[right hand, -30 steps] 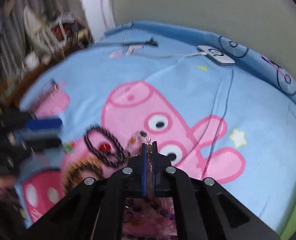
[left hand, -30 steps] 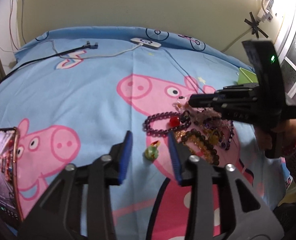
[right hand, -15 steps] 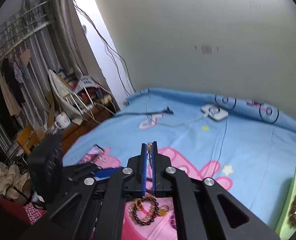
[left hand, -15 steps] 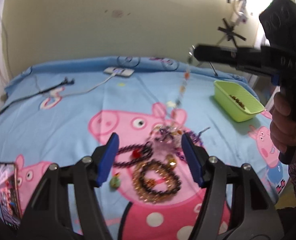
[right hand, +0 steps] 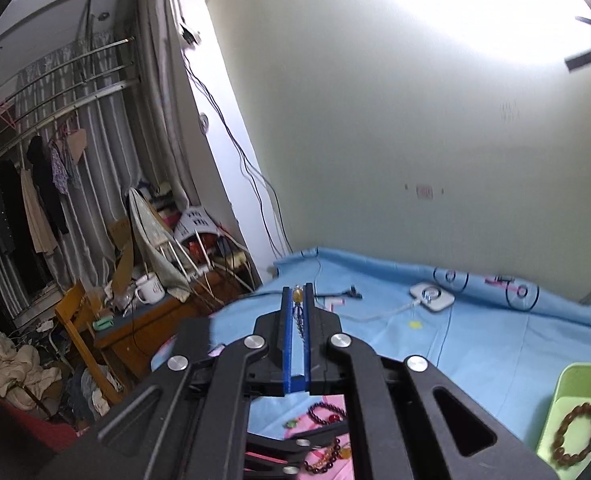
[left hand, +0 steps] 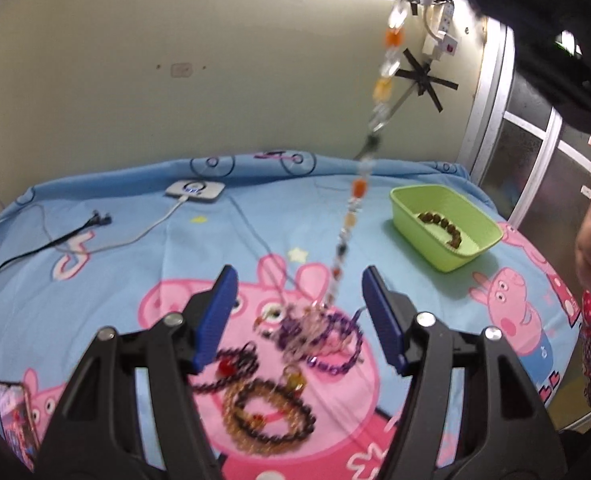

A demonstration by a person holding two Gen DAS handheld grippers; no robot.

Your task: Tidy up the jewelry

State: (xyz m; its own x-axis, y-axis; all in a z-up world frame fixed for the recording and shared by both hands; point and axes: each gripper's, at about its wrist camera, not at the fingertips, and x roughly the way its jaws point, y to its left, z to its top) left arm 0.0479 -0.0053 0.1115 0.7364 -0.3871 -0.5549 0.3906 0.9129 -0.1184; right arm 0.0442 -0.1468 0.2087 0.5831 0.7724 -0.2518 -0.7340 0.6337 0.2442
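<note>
**Right Gripper Holds Beaded Strand Aloft; Left Gripper Open Above Jewelry Pile**

The right gripper (right hand: 296,294) has its jaws pressed together on the upper end of the beaded necklace (left hand: 376,108); an amber bead shows between the blue pads at the tips. In the left wrist view the necklace hangs from the raised right gripper at upper right and runs down and to the left, its lower end reaching the purple tangle (left hand: 319,332) on the bedsheet (left hand: 135,248).

The left gripper (left hand: 297,316) stands with its jaws wide apart and empty, having just been opening. The lower end of the necklace and the purple tangle appear between its blue pads in that view, with no visible contact. Nearer the camera lie a dark bead bracelet (left hand: 231,364) with a red bead and a brown-and-amber bracelet pair (left hand: 271,416).

The green tray (left hand: 479,236) sits to the right of the pile, well apart from it, with one brown bracelet (left hand: 443,228) inside. Bare sheet lies between pile and tray. A phone (left hand: 13,420) lies at the left edge of the bed; a white charger (left hand: 195,191) and cables lie near the far wall. The bed's right edge runs just beyond the tray.
</note>
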